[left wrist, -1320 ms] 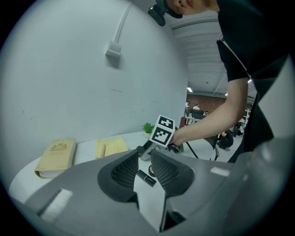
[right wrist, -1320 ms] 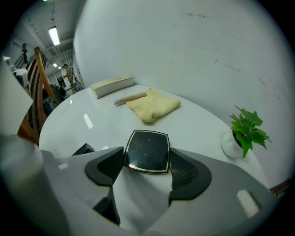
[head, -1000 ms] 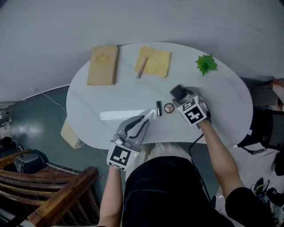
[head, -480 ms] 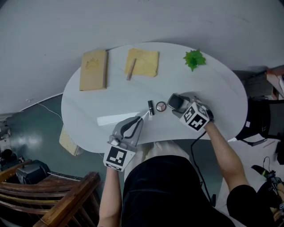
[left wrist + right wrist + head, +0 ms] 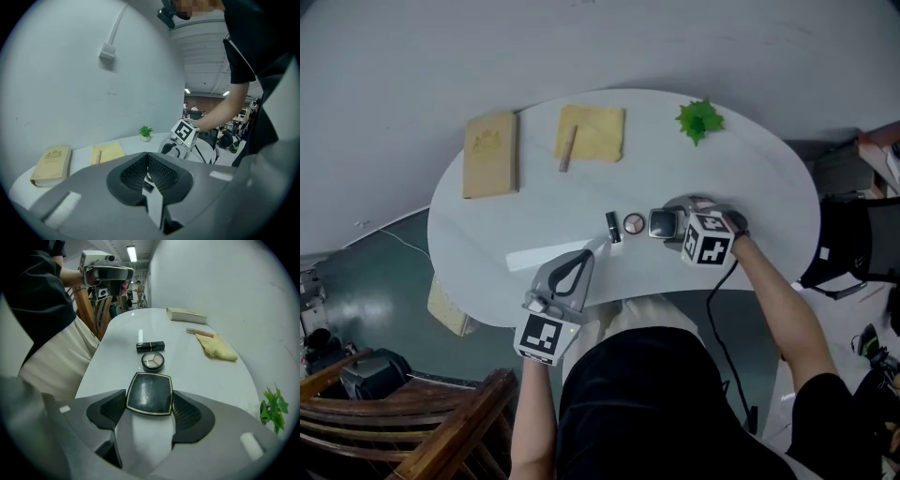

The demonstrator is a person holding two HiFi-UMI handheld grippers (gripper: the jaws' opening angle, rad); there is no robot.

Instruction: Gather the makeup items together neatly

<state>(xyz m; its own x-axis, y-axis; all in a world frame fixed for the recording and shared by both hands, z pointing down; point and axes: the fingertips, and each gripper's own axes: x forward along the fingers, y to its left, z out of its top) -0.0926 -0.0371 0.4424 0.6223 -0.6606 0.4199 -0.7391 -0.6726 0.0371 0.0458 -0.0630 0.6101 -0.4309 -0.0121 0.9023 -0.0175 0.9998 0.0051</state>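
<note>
Though perhaps aloft, compact [image 5: 149, 393] between right jaws

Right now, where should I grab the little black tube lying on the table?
Probably from straight above, pinching its two ends: the black tube lies flat, and the round compact sits close along one long side, leaving little room there.

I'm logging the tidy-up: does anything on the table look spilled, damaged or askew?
Nothing stands out. The lipstick and round compact lie side by side, intact; the square compact is held in the right hand-held gripper beside them.
</note>
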